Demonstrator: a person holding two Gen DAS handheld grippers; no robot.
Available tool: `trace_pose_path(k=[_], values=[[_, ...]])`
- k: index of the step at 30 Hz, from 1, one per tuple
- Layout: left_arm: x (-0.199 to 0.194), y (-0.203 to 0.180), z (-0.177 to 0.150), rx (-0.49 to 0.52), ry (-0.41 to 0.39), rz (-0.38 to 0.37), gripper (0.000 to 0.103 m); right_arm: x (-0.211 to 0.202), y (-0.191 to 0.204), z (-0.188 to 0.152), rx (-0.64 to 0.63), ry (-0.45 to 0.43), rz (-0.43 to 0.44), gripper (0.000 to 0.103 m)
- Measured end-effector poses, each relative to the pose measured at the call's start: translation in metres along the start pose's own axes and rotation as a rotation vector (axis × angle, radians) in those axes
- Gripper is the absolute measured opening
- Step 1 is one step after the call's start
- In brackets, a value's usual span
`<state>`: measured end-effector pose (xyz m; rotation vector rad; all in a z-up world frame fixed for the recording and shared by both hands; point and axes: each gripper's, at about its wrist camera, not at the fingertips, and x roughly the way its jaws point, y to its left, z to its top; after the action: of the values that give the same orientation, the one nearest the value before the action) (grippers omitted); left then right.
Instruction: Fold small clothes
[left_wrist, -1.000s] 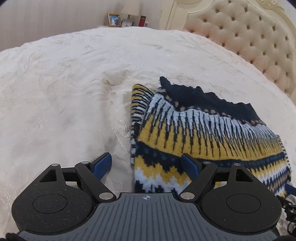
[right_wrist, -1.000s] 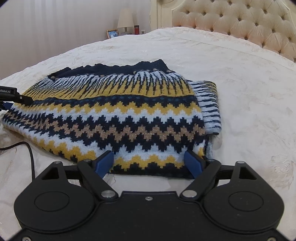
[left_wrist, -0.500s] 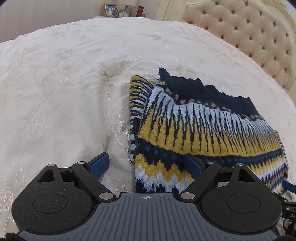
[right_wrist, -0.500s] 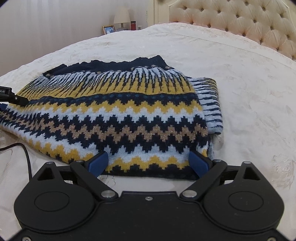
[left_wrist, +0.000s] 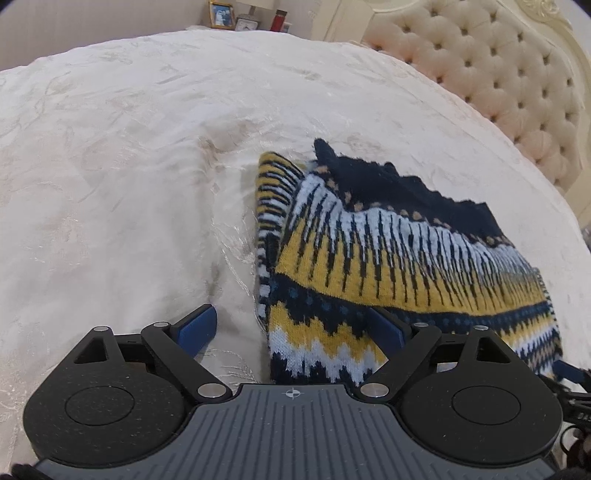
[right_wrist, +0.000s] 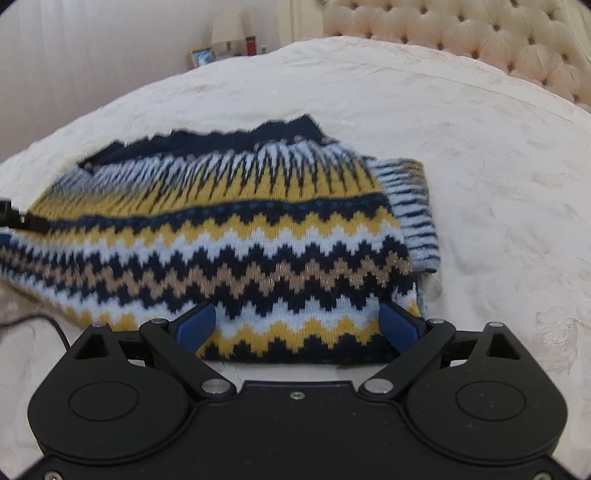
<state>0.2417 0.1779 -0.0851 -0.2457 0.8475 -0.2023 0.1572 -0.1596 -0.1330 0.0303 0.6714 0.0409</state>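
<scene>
Bedspread (left_wrist: 129, 177) is the largest thing here: a cream cover with a shiny embossed pattern, smooth and soft, and it makes small wrinkles beside the garment. Behind it stands a padded headboard (left_wrist: 498, 74) with deep buttons. I think this slippery cover is the first risk: if a finger goes too low, it can catch the cover together with the knit and pull both up.

The sweater (right_wrist: 221, 236) lies on the bedspread, folded into a thick rectangle, with its near edge just in front of both grippers. It is a heavy knit with zigzag bands in navy, yellow, pale blue and tan, and a dark scalloped edge at the far side. A striped sleeve (right_wrist: 413, 206) comes out at its right side. The layers are loose, so a grip on the top layer only would probably open the fold, and the sleeve may slide out further.

The left gripper (left_wrist: 295, 328) stands wide open over the sweater's left corner; one blue pad is over the cover, the other over the knit. The right gripper (right_wrist: 295, 321) is also wide apart with the near edge between its pads, not pressed. A thin black cable (right_wrist: 55, 325) lies near on the left and could be dragged.
</scene>
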Motion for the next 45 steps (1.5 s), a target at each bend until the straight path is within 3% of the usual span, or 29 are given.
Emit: trace_pose_path(k=[5, 13, 18, 20, 24, 29, 34, 38, 42, 45], values=[[-0.012, -0.002, 0.005, 0.027, -0.083, 0.071, 0.088, -0.004, 0.023, 0.028, -0.056, -0.095, 0.018, 0.096], [-0.007, 0.001, 0.006, 0.035, -0.061, 0.085, 0.088, 0.053, 0.067, 0.076, -0.118, -0.060, 0.010, 0.096], [-0.005, 0.002, 0.005, 0.034, -0.057, 0.083, 0.088, 0.092, 0.080, 0.074, -0.153, 0.026, -0.067, 0.100], [-0.002, 0.003, 0.005, 0.030, -0.045, 0.083, 0.088, 0.101, 0.088, 0.064, -0.204, 0.017, -0.101, 0.102], [0.001, 0.005, 0.005, 0.023, -0.028, 0.079, 0.088, 0.095, 0.082, 0.061, -0.166, 0.006, -0.086, 0.102], [0.002, 0.006, 0.005, 0.023, -0.018, 0.072, 0.089, 0.064, 0.046, 0.071, -0.064, -0.017, 0.043, 0.102], [0.003, 0.006, 0.004, 0.020, -0.013, 0.073, 0.089, 0.024, -0.023, 0.064, 0.091, -0.065, 0.036, 0.102], [0.004, 0.007, 0.004, 0.018, -0.012, 0.074, 0.089, 0.011, -0.081, 0.053, 0.238, -0.031, 0.032, 0.102], [0.005, 0.006, 0.003, 0.022, -0.011, 0.077, 0.089, 0.010, -0.119, 0.036, 0.397, 0.009, 0.100, 0.102], [0.005, 0.005, 0.003, 0.027, -0.012, 0.081, 0.089, 0.020, -0.126, 0.027, 0.452, 0.047, 0.198, 0.102]])
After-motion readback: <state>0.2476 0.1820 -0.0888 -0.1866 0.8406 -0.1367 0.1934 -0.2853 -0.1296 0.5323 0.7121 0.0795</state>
